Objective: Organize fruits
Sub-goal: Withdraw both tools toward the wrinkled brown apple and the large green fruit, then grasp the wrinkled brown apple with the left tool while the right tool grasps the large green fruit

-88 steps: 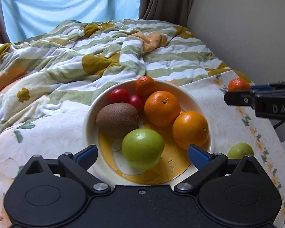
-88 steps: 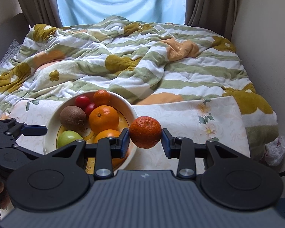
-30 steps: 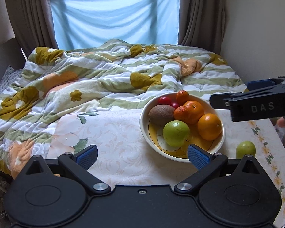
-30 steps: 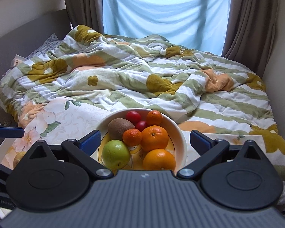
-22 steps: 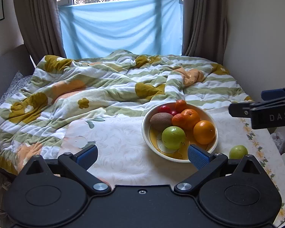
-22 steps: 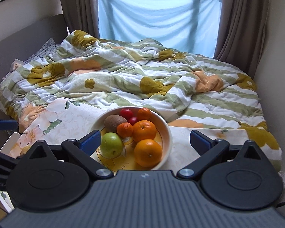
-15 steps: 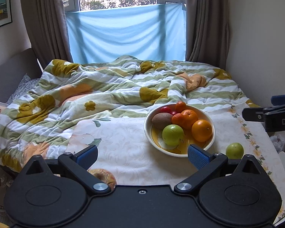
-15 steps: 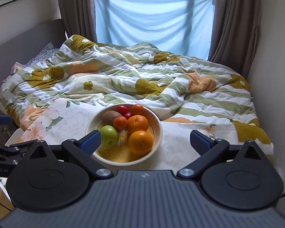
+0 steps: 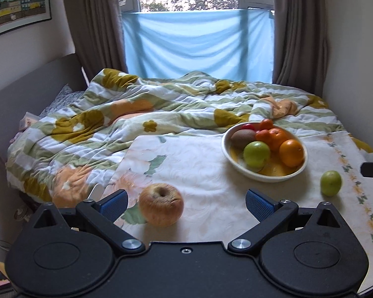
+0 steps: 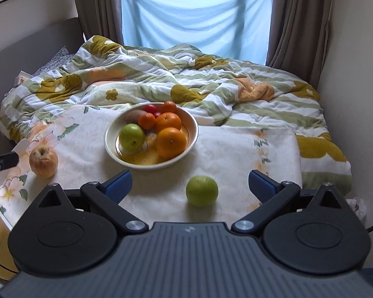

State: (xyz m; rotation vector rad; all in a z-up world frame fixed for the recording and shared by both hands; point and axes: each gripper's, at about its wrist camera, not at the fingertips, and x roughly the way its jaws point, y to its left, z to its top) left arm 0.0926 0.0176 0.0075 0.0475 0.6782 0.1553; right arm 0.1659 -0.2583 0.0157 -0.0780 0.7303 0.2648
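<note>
Nearest, the left gripper [image 9: 185, 202] gapes wide and empty around a wrinkled tan apple [image 9: 161, 204] on the floral tablecloth [image 9: 199, 173]; close squarely across its middle, gently, I judge; the right gripper [image 10: 190, 182], equally wide and empty, frames a loose green apple [image 10: 202, 190]; farther, the cream ceramic bowl [image 10: 109, 144] holds a green apple, oranges, mandarins, a kiwi and small red fruits.
</note>
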